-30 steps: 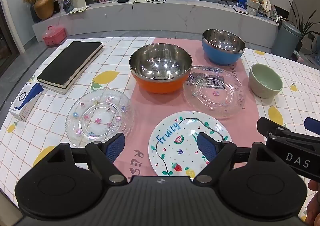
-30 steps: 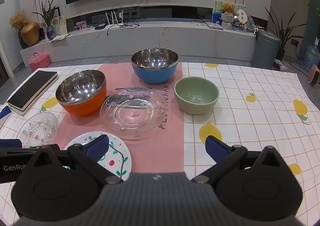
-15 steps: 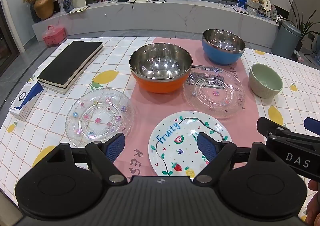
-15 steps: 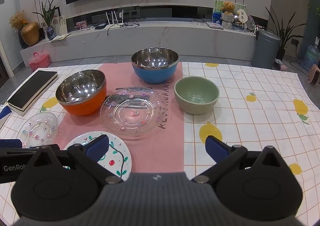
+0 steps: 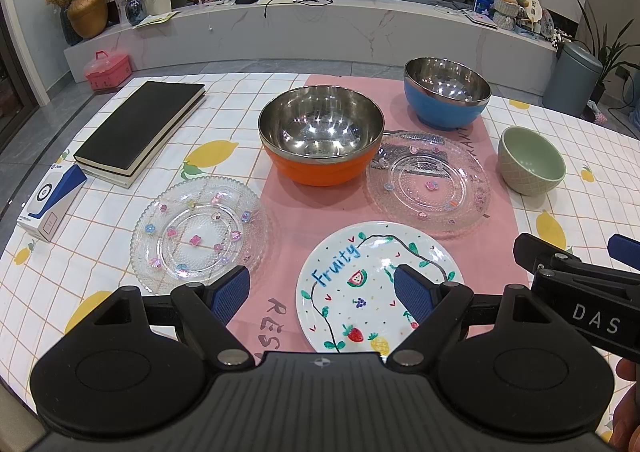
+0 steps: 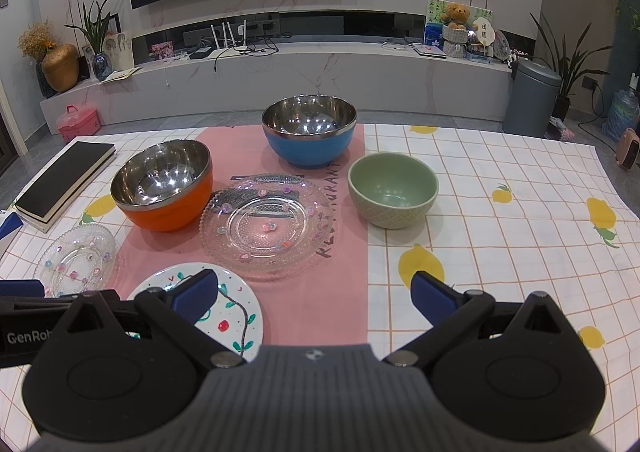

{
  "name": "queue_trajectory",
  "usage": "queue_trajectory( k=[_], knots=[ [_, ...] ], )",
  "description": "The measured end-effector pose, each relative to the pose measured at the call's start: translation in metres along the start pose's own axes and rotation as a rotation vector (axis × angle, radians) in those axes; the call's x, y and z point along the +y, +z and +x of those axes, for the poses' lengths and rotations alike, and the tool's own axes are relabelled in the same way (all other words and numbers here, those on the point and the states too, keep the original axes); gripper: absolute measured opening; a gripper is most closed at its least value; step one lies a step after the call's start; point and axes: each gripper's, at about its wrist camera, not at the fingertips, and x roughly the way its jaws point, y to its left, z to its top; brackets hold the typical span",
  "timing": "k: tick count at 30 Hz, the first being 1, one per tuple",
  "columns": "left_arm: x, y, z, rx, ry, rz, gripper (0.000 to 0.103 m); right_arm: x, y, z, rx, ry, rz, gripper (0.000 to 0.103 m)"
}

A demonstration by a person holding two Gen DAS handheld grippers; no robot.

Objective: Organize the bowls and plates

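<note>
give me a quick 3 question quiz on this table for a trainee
1. True or false: the green ceramic bowl sits on the pink table runner.
2. How many clear glass plates are on the table?
3. Which steel-lined bowl is nearer the black book: A the orange bowl or B the blue bowl?

Key: 1 false, it is on the lemon-print cloth. 2 two. 3 A.

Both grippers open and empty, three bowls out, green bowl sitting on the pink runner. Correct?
Not quite: the green bowl sits on the lemon-print tablecloth, right of the pink runner, as the right wrist view shows. The rest holds.
</note>
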Motion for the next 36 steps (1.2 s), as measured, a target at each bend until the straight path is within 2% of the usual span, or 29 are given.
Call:
queue_trajectory(
  k=[36],
  knots=[
    [0.0, 0.0, 0.0, 0.002, 0.0, 0.0, 0.096, -0.0003, -0.0003, 0.0012, 0.002, 0.002, 0.003, 0.1]
  ],
)
